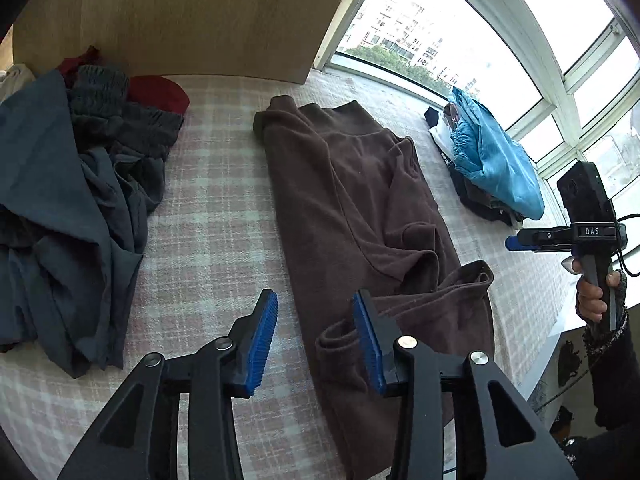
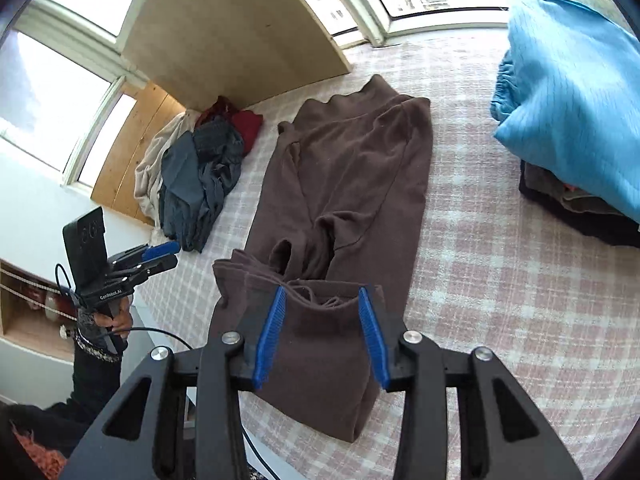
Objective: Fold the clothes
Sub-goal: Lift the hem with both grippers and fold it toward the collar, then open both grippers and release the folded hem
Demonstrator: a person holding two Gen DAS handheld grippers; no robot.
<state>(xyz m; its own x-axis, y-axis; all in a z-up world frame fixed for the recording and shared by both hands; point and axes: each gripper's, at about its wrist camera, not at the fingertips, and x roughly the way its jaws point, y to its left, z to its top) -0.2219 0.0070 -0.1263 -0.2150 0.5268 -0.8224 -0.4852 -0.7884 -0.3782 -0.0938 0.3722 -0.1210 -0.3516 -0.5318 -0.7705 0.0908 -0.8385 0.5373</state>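
Note:
A brown fleece garment (image 1: 352, 184) (image 2: 352, 168) lies lengthwise on the pink checked bed cover (image 1: 208, 200) (image 2: 480, 280), its near end doubled back over itself. My left gripper (image 1: 316, 308) hangs open over the garment's near left edge; nothing is between its blue pads. My right gripper (image 2: 322, 300) is open above the doubled near end, and its pads do not press the cloth. In the right wrist view the left gripper (image 2: 168, 254) shows at the left, held by a hand. The right gripper (image 1: 514, 242) shows at the right edge of the left wrist view.
A heap of dark grey, blue and red clothes (image 1: 80, 184) (image 2: 200, 176) lies left of the garment. A bright blue folded piece tops a stack (image 1: 496, 160) (image 2: 572, 92) on the right. A wooden board (image 1: 180, 20) (image 2: 224, 36) stands at the far end, with windows behind.

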